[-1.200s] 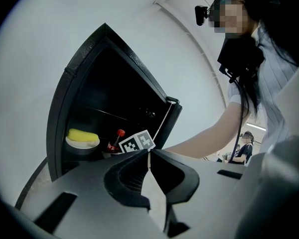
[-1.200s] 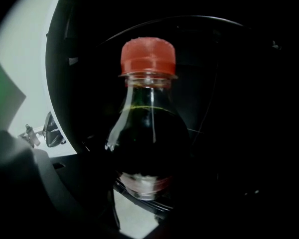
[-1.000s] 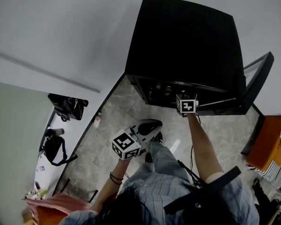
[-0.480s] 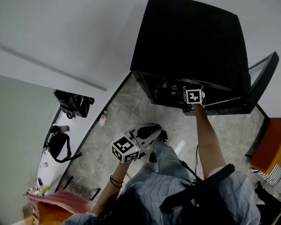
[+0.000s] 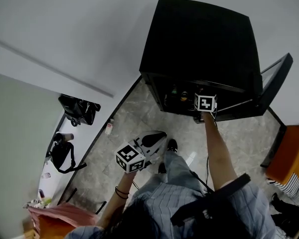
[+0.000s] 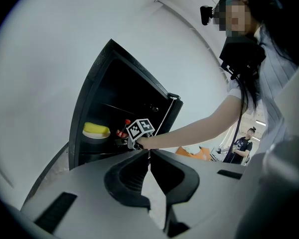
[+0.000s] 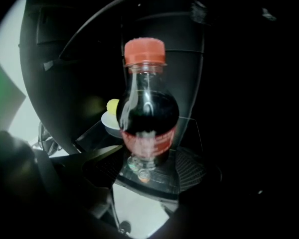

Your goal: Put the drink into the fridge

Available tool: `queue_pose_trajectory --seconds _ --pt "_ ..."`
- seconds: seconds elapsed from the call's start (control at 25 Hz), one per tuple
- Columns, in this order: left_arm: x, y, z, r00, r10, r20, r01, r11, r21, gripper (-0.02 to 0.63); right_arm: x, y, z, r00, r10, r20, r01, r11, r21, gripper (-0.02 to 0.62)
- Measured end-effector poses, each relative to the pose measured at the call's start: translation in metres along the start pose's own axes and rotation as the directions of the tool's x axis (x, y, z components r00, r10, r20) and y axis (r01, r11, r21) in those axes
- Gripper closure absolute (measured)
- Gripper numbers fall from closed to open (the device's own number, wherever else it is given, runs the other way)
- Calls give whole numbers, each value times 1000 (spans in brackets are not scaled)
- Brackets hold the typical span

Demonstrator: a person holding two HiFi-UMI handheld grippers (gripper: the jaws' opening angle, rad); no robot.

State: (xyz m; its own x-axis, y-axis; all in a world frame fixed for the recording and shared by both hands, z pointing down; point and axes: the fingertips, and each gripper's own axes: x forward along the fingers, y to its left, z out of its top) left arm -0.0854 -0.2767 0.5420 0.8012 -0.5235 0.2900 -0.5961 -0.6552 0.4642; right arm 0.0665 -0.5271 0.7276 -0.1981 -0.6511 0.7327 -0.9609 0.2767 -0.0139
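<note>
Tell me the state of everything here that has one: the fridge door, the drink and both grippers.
fridge door: open.
cola bottle: upright, red cap on, held over the fridge's glass shelf.
right gripper: shut on the cola bottle.
left gripper: shut, nothing between its jaws.

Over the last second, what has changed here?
The right gripper, holding the bottle, moved forward into the open fridge, then paused. The left gripper, shut and empty, stayed low near the knee. The fridge door stayed open.
</note>
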Motion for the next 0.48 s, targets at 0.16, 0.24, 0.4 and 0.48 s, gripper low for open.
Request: queue_pose_trajectory --seconds 0.16,0.24,0.4,0.48 --pt "-8 -6 -4 1000 2 -3 -2 1000 7 600 -14 6 -7 1000 16 8 -16 1000 26 284" --pt "-13 -9 -6 1000 5 0 -5 1000 7 600 -21 11 -9 1000 23 17 -23 999 23 284" --pt "-21 -18 -9 1000 2 7 -2 1000 10 600 -40 18 -8 999 32 43 -33 999 13 284" --pt "-25 -21 -10 1000 2 12 -2 1000 16 600 -50 25 -7 997 53 63 -55 998 20 284"
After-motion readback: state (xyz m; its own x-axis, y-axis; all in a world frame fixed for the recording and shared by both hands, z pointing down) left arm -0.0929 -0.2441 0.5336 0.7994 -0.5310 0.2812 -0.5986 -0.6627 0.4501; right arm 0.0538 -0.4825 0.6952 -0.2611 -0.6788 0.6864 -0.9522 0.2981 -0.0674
